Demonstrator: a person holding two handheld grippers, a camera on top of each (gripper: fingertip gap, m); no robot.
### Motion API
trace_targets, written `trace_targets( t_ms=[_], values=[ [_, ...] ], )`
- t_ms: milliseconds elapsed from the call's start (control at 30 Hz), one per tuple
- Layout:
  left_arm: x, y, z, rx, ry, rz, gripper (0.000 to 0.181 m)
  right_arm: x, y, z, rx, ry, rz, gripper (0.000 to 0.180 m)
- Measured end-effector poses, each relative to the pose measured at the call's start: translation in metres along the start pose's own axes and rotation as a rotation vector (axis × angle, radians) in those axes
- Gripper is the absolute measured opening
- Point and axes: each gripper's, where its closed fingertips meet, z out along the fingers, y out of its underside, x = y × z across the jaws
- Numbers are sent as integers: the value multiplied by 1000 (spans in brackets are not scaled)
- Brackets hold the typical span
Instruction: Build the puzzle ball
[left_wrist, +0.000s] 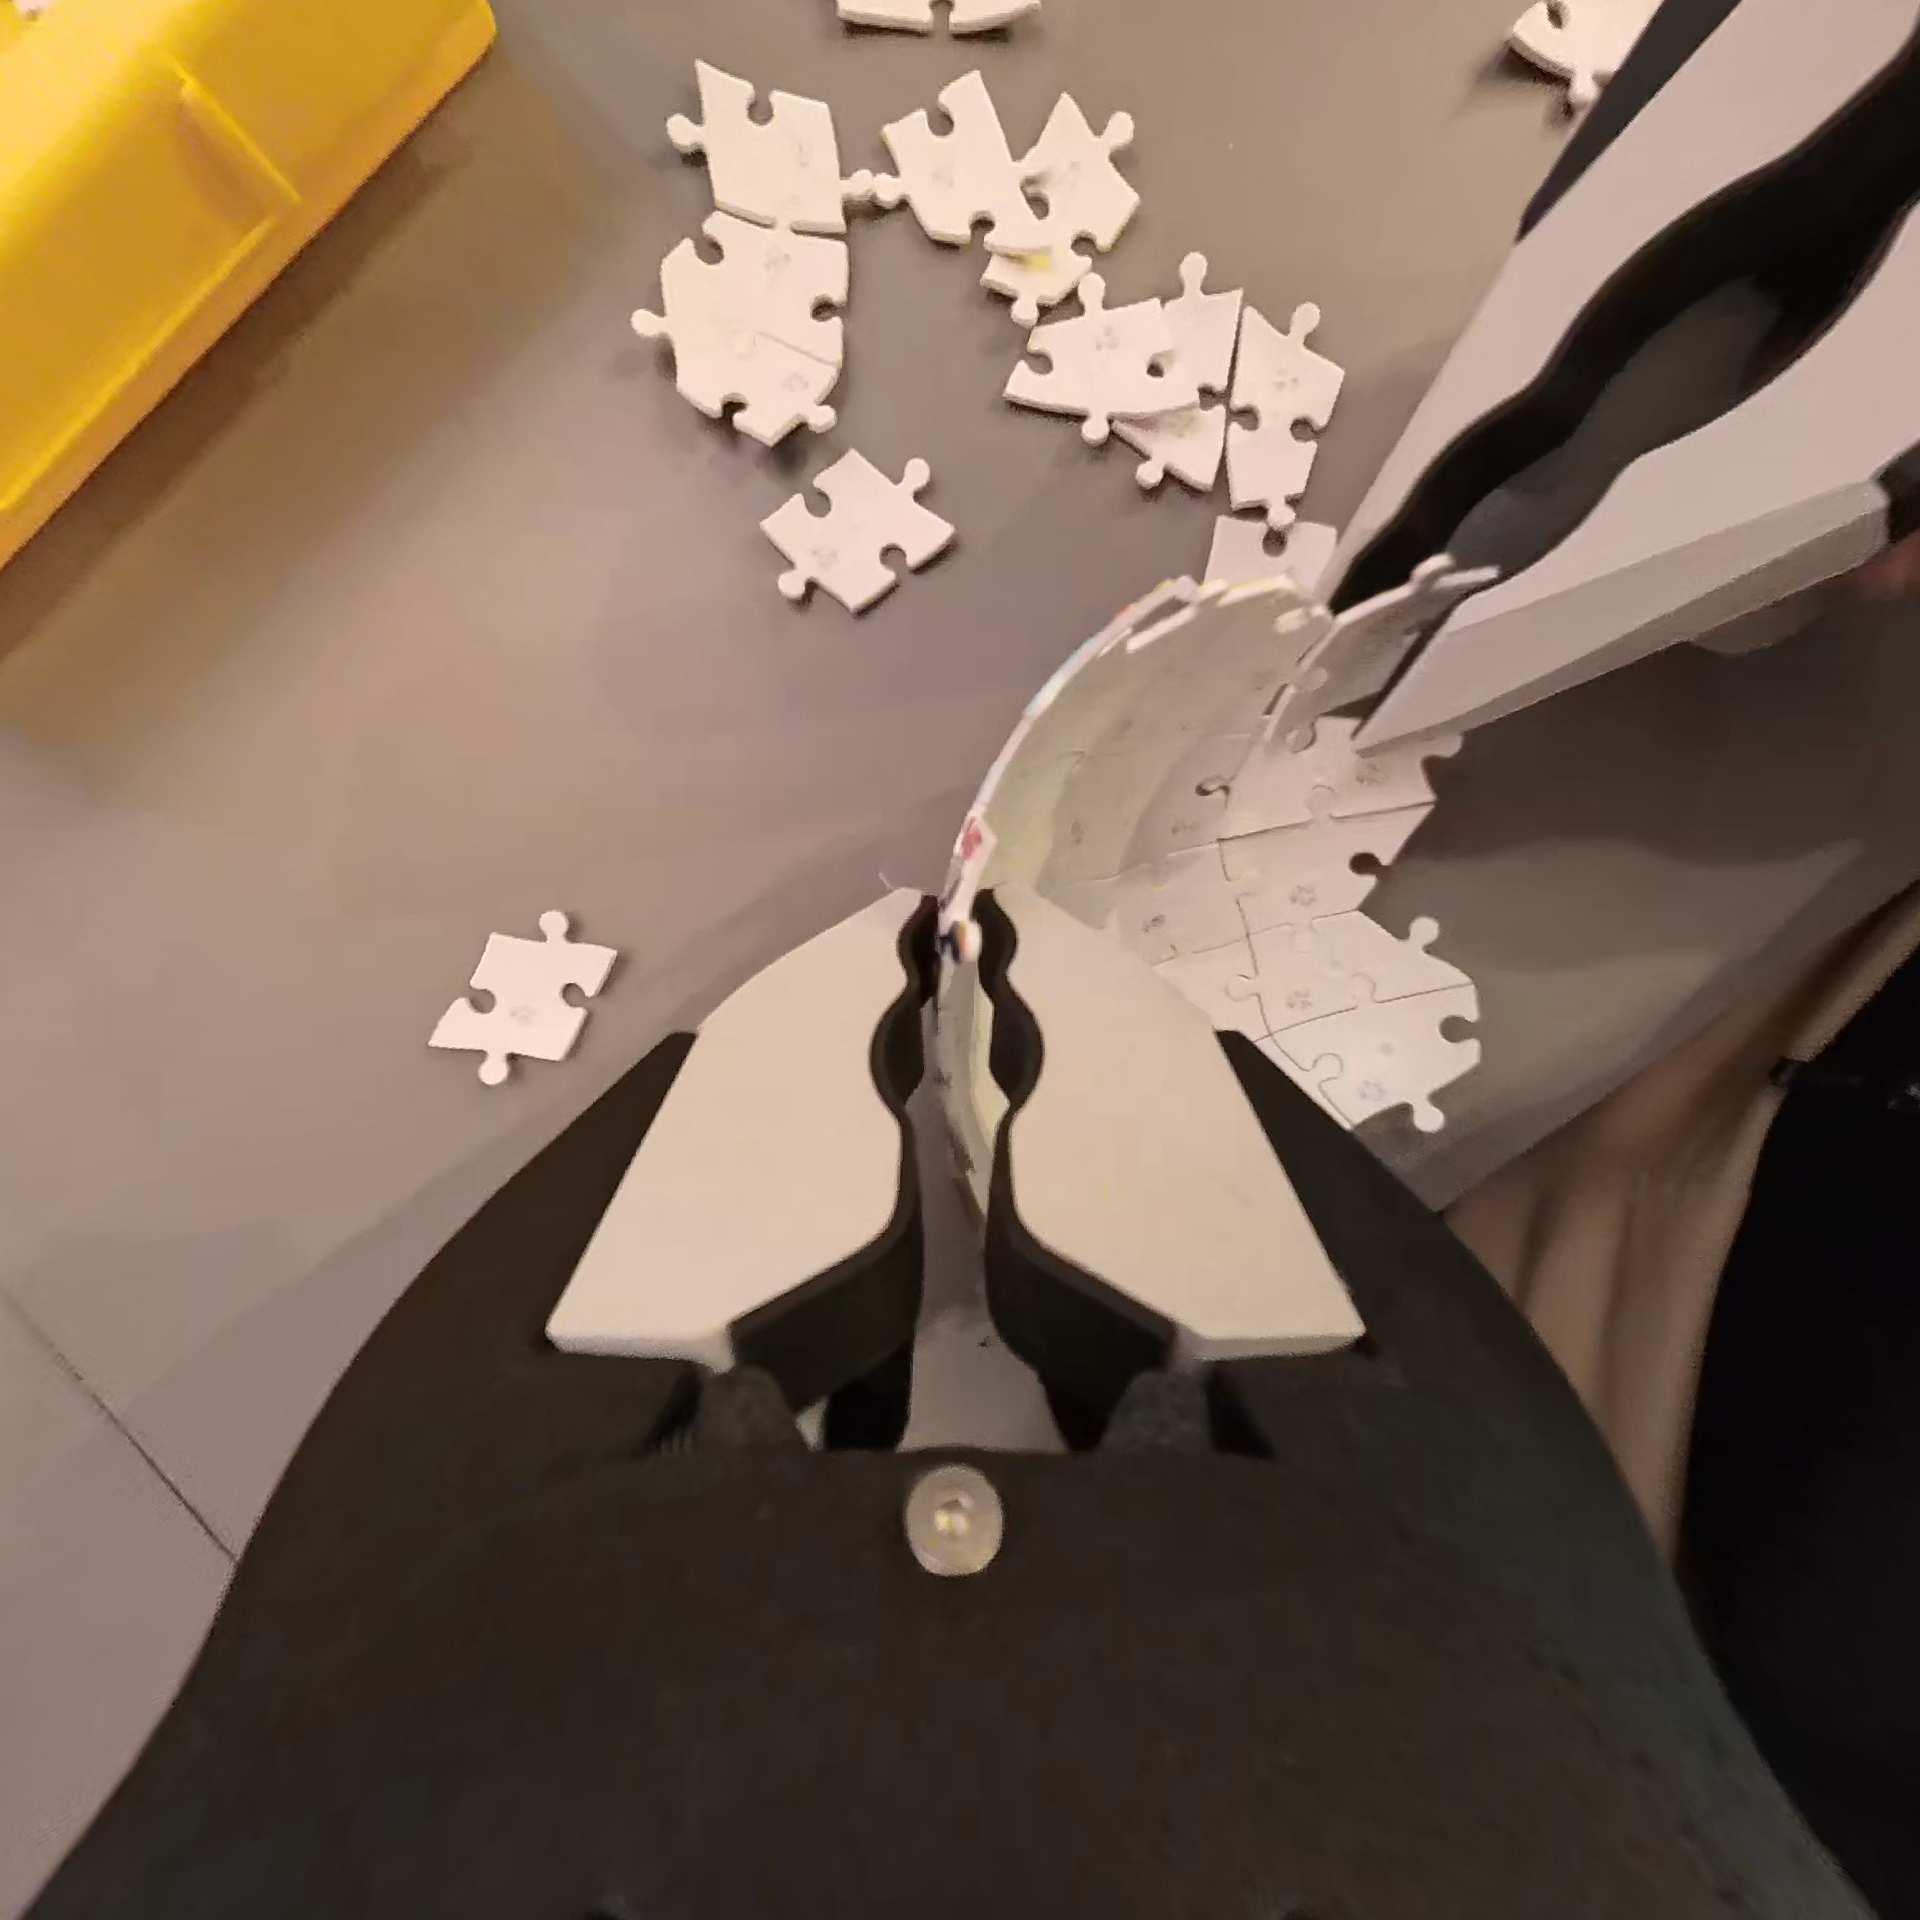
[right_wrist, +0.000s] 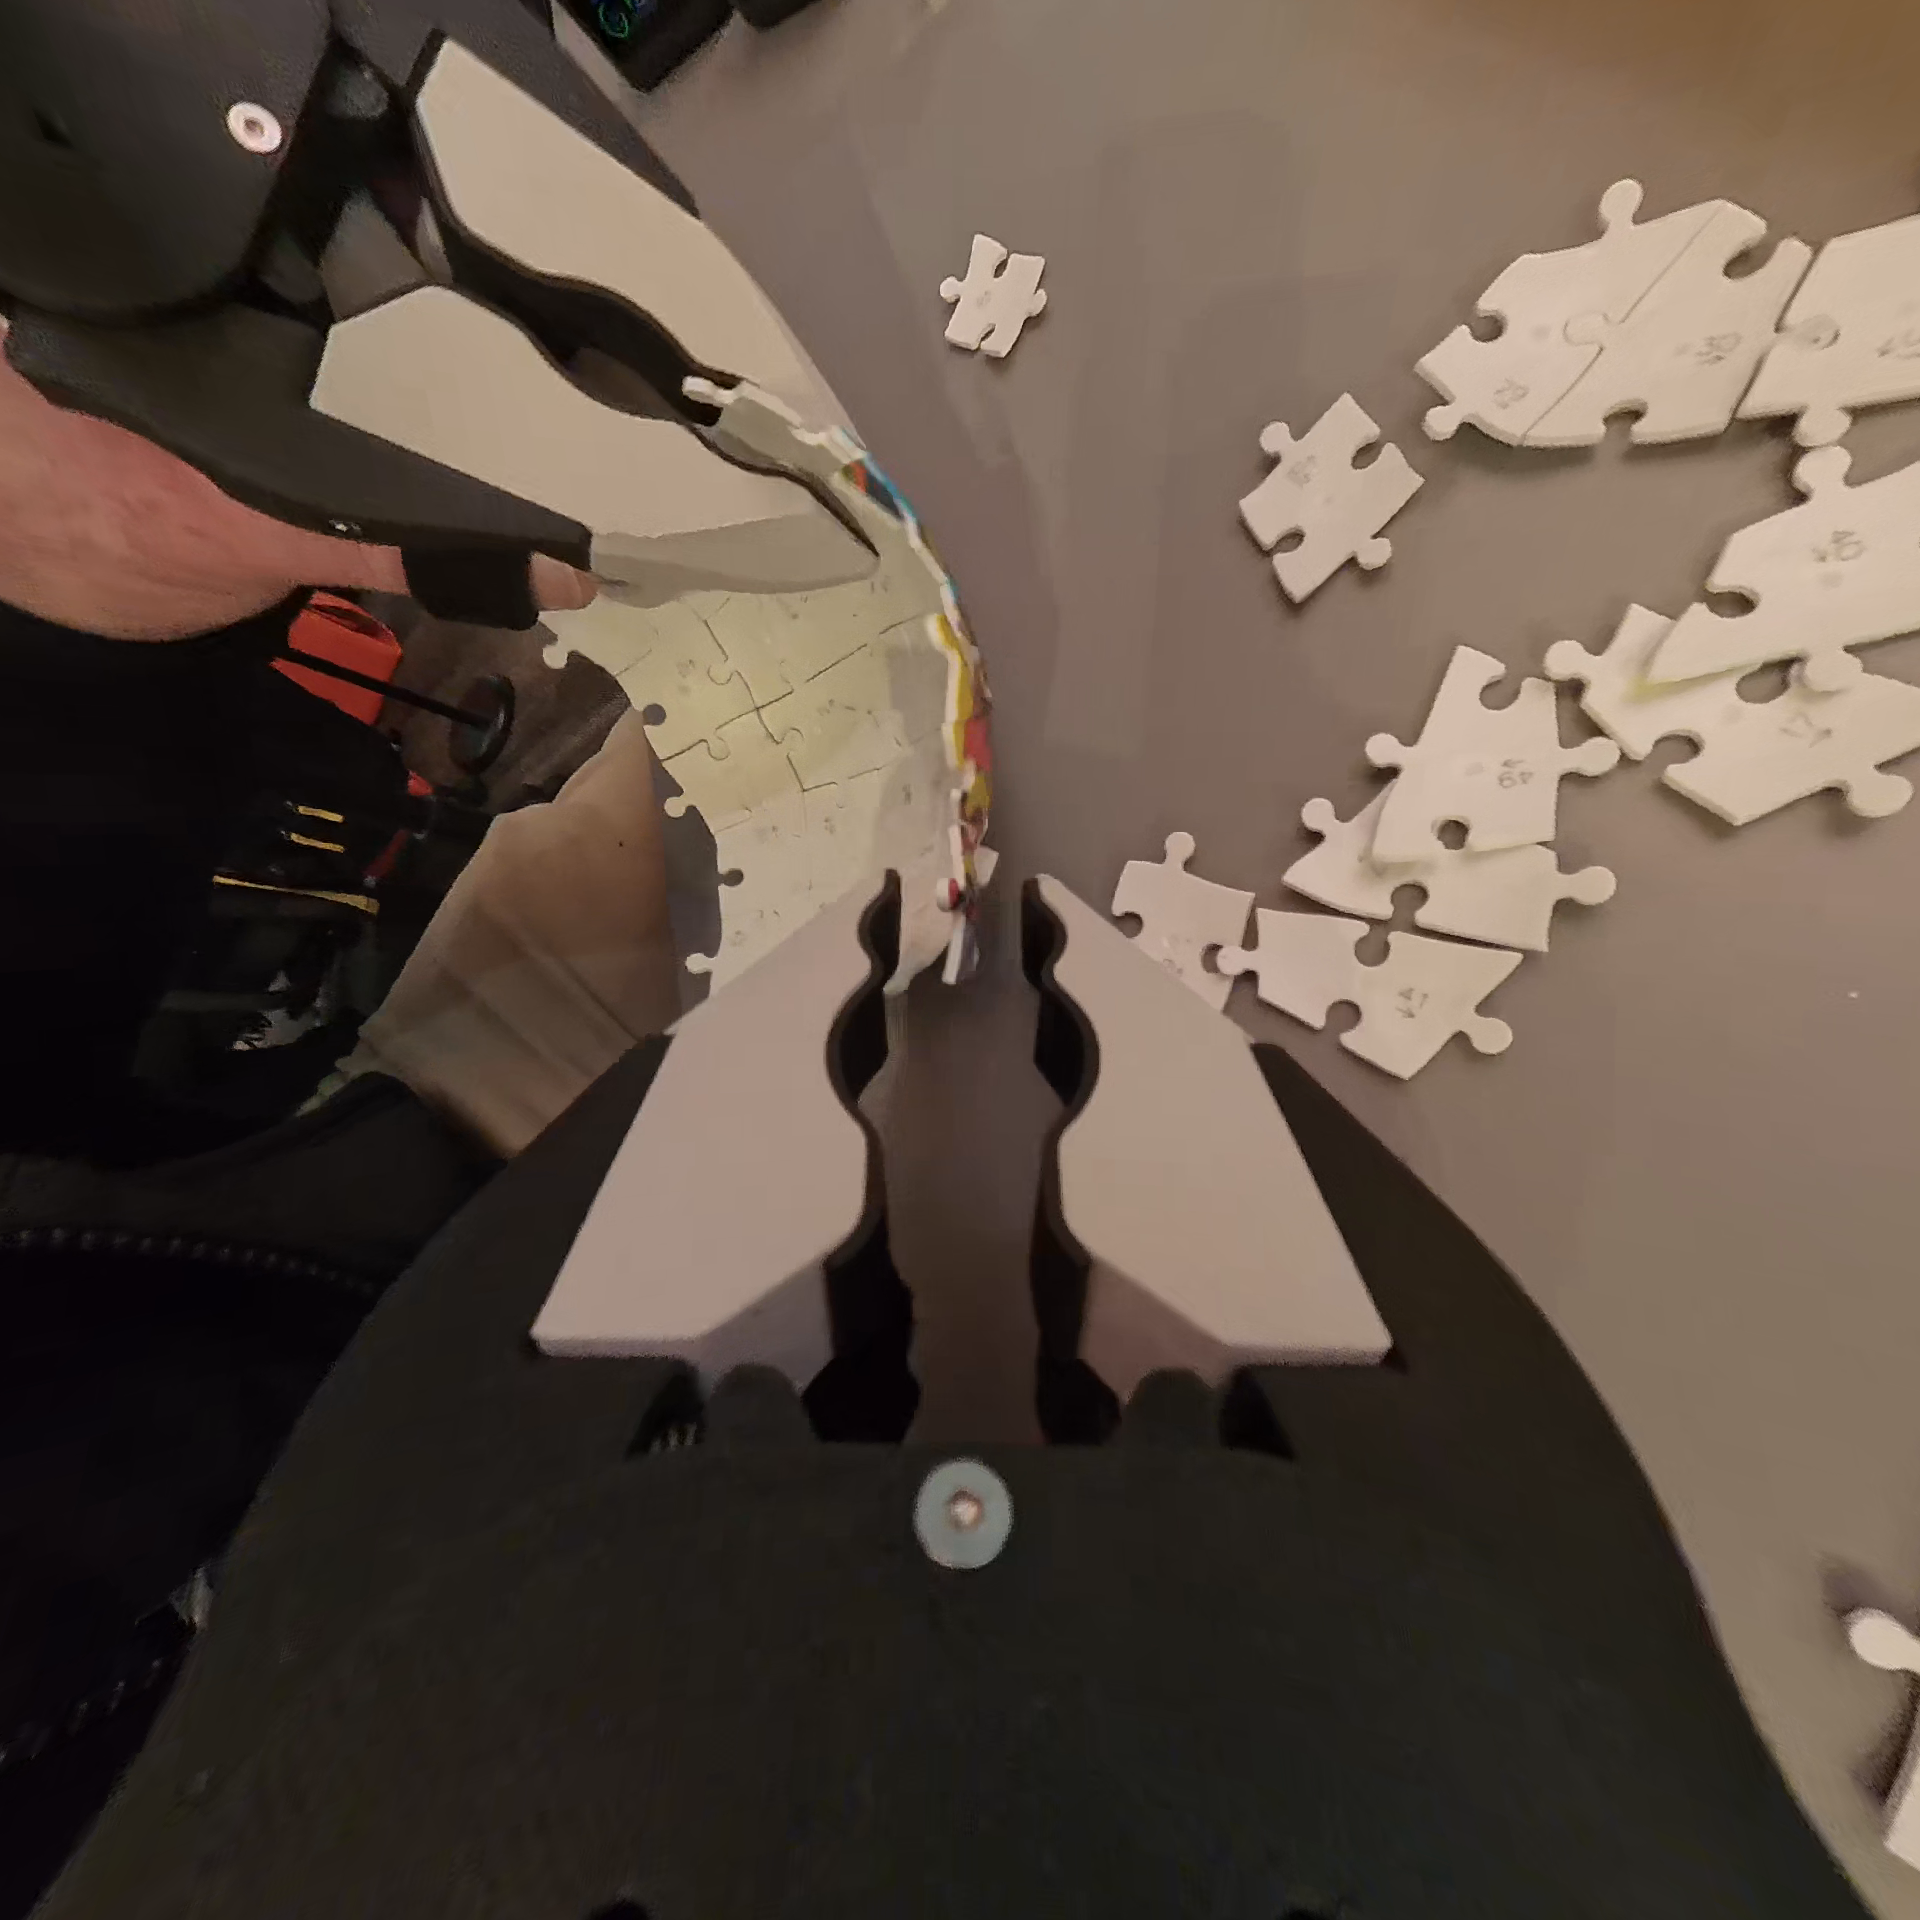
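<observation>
The grey table (left_wrist: 312, 727) carried a yellow bin (left_wrist: 156, 208) at 10 o'clock; its inside was hidden. The left gripper (left_wrist: 961, 925) pinched the half-built puzzle ball (left_wrist: 1247, 852) at its rim. The right gripper (right_wrist: 961, 904) was slightly apart around the rim. Loose pieces (left_wrist: 862, 530) lay at 12 o'clock.

i can't pin the place down from my feeds; it looks like an indoor work or hobby spot. a plain grey surface (left_wrist: 364, 727) carries loose white puzzle pieces (left_wrist: 857, 530), a yellow bin (left_wrist: 156, 208) sits at its far left corner, and dark gear with orange parts (right_wrist: 343, 655) lies past its near edge.
</observation>
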Motion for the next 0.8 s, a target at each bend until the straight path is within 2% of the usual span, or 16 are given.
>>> trace_targets(
  t_ms=[33,133,267,367,800],
  values=[
    [0,0,-1,8,-8,-7,7,0,1,0,-1,-6,18,22],
    [-1,0,-3,46,-40,-35,7,-1,6,4,-7,-39,71,23],
    [1,-2,-5,88,-67,-54,7,-5,8,12,4,-74,124,15],
    [2,-1,-5,107,-66,-73,7,-3,7,15,14,-67,124,7],
    [0,-1,-7,140,-86,-94,6,2,4,17,13,12,52,3]
  ],
)
